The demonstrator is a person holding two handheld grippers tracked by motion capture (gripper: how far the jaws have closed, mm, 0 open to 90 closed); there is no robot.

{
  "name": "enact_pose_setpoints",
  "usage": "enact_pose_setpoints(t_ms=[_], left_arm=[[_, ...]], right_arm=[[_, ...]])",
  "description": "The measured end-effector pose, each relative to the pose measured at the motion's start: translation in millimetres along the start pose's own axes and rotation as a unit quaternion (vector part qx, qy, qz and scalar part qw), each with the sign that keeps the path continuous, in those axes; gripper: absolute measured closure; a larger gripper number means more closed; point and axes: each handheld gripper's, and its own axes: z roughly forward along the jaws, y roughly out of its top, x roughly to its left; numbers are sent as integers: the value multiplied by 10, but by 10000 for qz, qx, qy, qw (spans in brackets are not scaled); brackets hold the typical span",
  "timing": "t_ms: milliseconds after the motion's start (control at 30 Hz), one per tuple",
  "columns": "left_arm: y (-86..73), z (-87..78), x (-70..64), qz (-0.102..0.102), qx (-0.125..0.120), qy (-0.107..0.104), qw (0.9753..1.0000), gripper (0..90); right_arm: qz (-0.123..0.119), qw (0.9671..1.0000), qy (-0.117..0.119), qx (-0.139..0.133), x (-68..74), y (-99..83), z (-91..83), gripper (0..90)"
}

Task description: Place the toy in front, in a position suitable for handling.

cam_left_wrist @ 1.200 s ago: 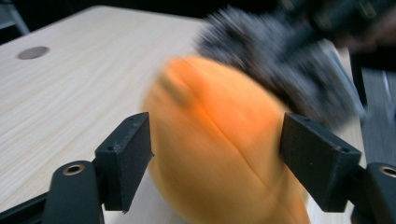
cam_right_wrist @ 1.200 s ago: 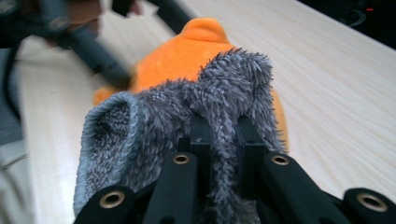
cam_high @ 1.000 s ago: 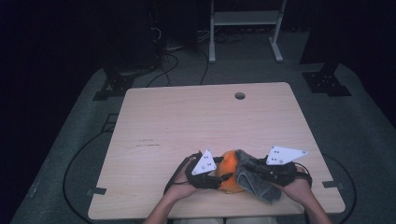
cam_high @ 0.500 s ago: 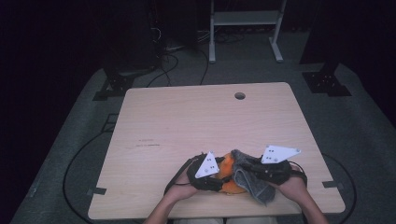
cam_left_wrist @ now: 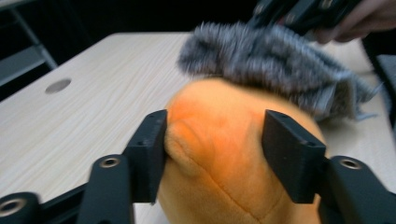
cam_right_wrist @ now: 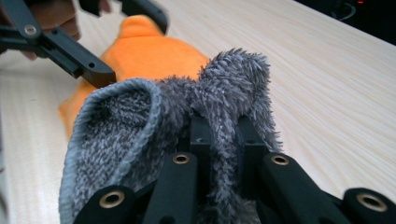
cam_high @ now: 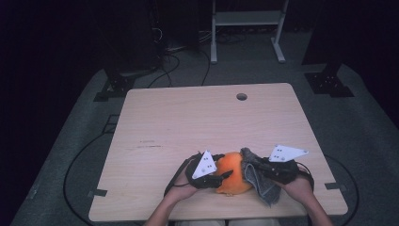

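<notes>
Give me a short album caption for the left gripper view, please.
Left tool pinching a soft orange plush toy while a fuzzy grey cloth is draped across its top on the pale wooden table.

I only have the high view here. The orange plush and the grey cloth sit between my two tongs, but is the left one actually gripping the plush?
Observer: Yes. In the left gripper view the left tongs pinch a fold of the orange plush between both jaws.
Operator: And the right one, does it have the cloth?
Observer: The right gripper view shows the right tongs shut on a bunched fold of the grey cloth.
Operator: Is the cloth on the plush?
Observer: From the left gripper view, the cloth lies draped across the top of the plush, touching it.
</notes>
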Motion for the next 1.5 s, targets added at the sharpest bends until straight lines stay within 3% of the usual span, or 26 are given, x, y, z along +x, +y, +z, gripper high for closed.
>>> enact_pose_setpoints(t_ms=[100,167,267,367,400,467,500,633,700,833,900,967,1067,1133,1267,1300,1367,1433,1500], left_arm=[[-53,-2,80,-134,234,222,9994,456],[-79,4,119,-258,238,272,9990,456],[-64,-19,129,-262,126,301,9991,418],[-34,-110,123,-151,-451,237,9986,387],[-27,-115,122,-132,-490,161,9986,417],[-37,-57,92,145,-129,197,9996,494],[-53,-36,84,154,-97,218,9996,511],[-72,9,120,39,51,433,9990,529],[-99,27,144,-50,126,542,9984,528],[-125,31,198,-211,154,619,9977,515],[-114,-10,208,-170,29,626,9979,475],[-112,-56,219,-225,-197,522,9982,464],[-115,-16,206,-167,-26,412,9990,515],[-113,22,192,-122,81,505,9986,524],[-141,38,223,-266,143,615,9976,523],[-147,42,229,-262,177,641,9974,521],[-162,46,248,-284,234,667,9971,520],[-178,46,261,-298,259,672,9970,519],[-193,53,270,-321,308,733,9963,520]], right_arm=[[32,9999,46,-126,18,3,-74,803],[-207,9989,294,-296,145,71,-108,803],[-538,9978,375,-127,299,122,9,802],[-537,9982,266,-42,301,78,146,802],[-469,9986,237,-85,278,72,148,802],[-432,9989,130,-107,239,64,142,801],[-393,9991,59,-120,206,44,140,801],[-309,9983,-493,107,94,-22,109,801],[-305,9978,-589,33,101,-26,41,802],[-618,9979,-166,-115,316,49,70,801],[-823,9964,-197,5,378,55,151,801],[-664,9976,-214,-24,315,43,172,801],[-482,9979,-434,-1,214,10,142,801],[-528,9972,-525,-11,238,2,101,802],[-887,9958,-105,-186,478,65,95,801],[-1156,9932,65,-104,598,85,168,801],[-1424,9897,92,66,689,78,266,800],[-1491,9887,70,125,683,49,308,800],[-1334,9910,-42,133,593,35,267,800]])
